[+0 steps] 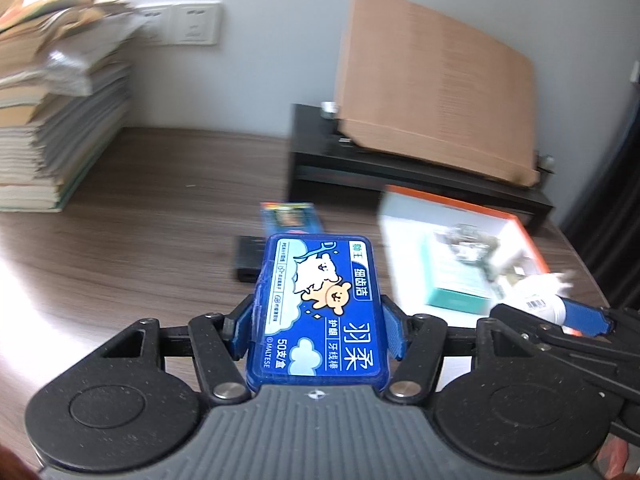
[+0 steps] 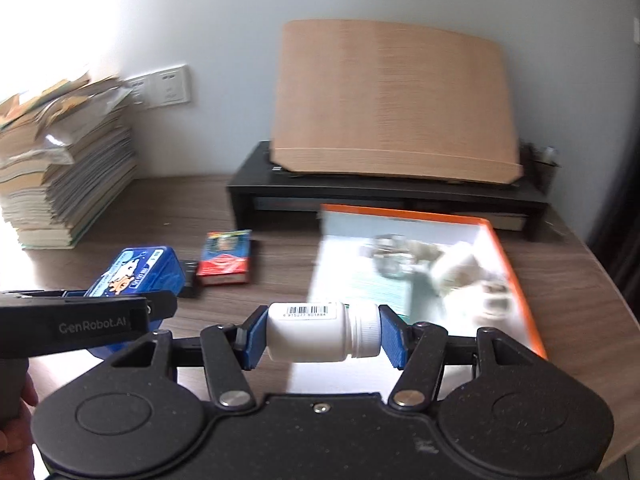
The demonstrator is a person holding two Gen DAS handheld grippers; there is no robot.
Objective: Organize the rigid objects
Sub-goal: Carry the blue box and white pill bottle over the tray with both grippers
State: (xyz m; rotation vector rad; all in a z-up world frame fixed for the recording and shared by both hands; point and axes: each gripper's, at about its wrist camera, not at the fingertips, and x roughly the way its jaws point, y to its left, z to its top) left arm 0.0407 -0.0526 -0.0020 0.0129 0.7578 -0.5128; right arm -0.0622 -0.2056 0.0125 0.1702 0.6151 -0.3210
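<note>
A: What does the left tool (image 1: 318, 322) hold?

B: Its blue pads are clamped on the long sides of a blue floss-pick box (image 1: 320, 312), label up, carried above the brown table (image 1: 140, 240). From the right wrist view the same box (image 2: 134, 270) sits at nine o'clock, gripped by the left tool (image 2: 116, 312).

A: And the right tool (image 2: 320, 334)?

B: It is clamped on a white bottle (image 2: 316, 332) lying sideways, base against the left pad and ribbed cap against the right one, barcode up. In the left view that bottle (image 1: 536, 304) shows at three o'clock.

A: Where is the tray?

B: The orange-edged white tray (image 2: 516, 276) lies on the table at about one o'clock from the bottle; its contents are blurred, though a teal box (image 1: 456, 276) can be made out inside.

A: Anything else on the table?

B: A red-and-blue card pack (image 2: 226, 258) at eleven o'clock, with a small black object (image 1: 250, 258) just beside it. Farther back a black riser (image 2: 360, 196) carries a tan board (image 2: 392, 100), and a stack of books (image 2: 64, 172) stands at ten o'clock.
</note>
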